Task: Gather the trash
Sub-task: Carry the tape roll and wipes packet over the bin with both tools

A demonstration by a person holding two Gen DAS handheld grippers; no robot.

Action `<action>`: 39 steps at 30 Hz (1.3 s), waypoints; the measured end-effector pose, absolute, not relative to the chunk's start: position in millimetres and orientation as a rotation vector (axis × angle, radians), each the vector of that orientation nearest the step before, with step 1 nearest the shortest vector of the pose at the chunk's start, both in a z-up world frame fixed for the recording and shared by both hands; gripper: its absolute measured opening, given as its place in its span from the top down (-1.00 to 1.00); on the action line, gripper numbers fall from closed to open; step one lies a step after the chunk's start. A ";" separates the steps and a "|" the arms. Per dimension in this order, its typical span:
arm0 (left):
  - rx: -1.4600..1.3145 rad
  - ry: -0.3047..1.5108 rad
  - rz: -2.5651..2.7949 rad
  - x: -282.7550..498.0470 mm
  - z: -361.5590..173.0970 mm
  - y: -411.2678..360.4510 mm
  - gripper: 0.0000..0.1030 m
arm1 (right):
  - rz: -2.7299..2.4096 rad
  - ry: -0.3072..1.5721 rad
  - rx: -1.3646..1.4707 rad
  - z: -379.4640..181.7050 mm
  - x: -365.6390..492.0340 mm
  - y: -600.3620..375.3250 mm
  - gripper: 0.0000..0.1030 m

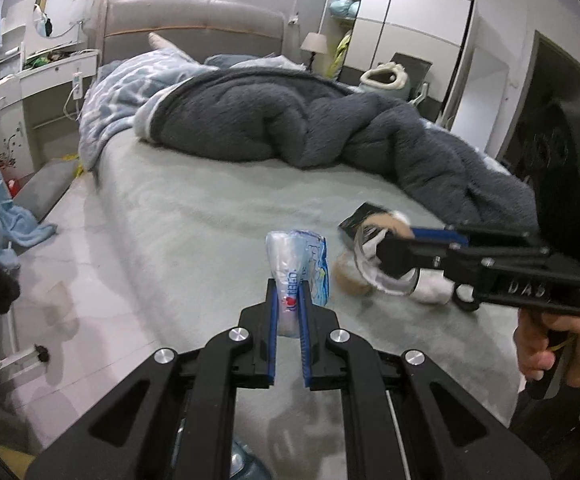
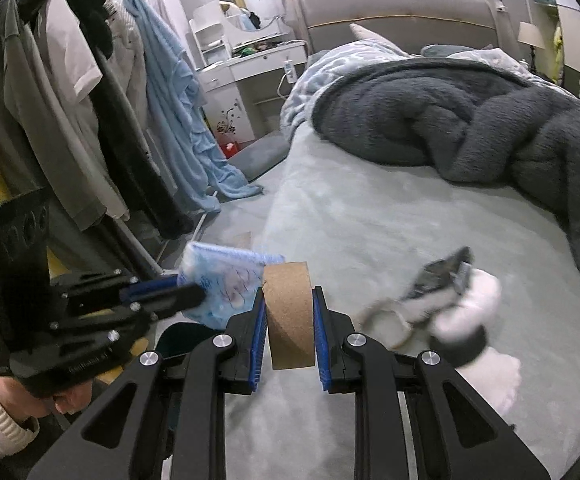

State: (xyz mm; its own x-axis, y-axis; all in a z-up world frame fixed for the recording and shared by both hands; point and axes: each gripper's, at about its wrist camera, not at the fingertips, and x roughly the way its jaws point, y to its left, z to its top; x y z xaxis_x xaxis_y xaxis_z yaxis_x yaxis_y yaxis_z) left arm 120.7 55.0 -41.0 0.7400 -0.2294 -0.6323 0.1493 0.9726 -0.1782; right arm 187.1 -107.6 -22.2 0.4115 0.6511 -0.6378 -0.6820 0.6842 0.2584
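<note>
Right now, near the bed's [image 1: 193, 216] front edge, the left gripper [image 1: 290, 304] is pinching a crinkly plastic wrapper [image 1: 298, 264] while the right gripper [image 2: 290, 312] is clamping a cardboard tape core [image 2: 290, 312], and either light piece is risking slipping free.

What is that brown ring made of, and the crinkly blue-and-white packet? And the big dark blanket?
The brown ring looks like cardboard, matte and speckled, probably an empty tape core. The blue-and-white packet looks like thin plastic film: shiny, wrinkled, partly see-through, with printing on it. The dark blanket looks like plush fleece, fuzzy with soft, deep folds.
</note>
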 end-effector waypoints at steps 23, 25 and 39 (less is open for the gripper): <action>-0.143 0.980 0.000 90.4 -116.3 155.9 0.79 | 0.982 0.872 -0.142 -44.8 165.3 31.9 0.58; -0.163 1.010 0.006 88.3 -126.1 164.2 0.79 | 0.989 0.883 -0.149 -48.4 164.0 40.2 0.58; -0.223 1.183 0.051 75.1 -181.2 203.2 0.79 | 0.992 1.018 -0.206 -104.6 152.7 90.7 0.58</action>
State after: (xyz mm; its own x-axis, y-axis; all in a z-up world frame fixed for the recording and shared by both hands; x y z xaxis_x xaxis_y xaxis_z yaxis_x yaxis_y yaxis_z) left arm 75.1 203.2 -181.2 0.3794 -0.0768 -0.9220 -0.1566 0.9768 -0.1459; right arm 152.7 90.7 -104.6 0.1517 0.5962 -0.7884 -0.7727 0.5690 0.2816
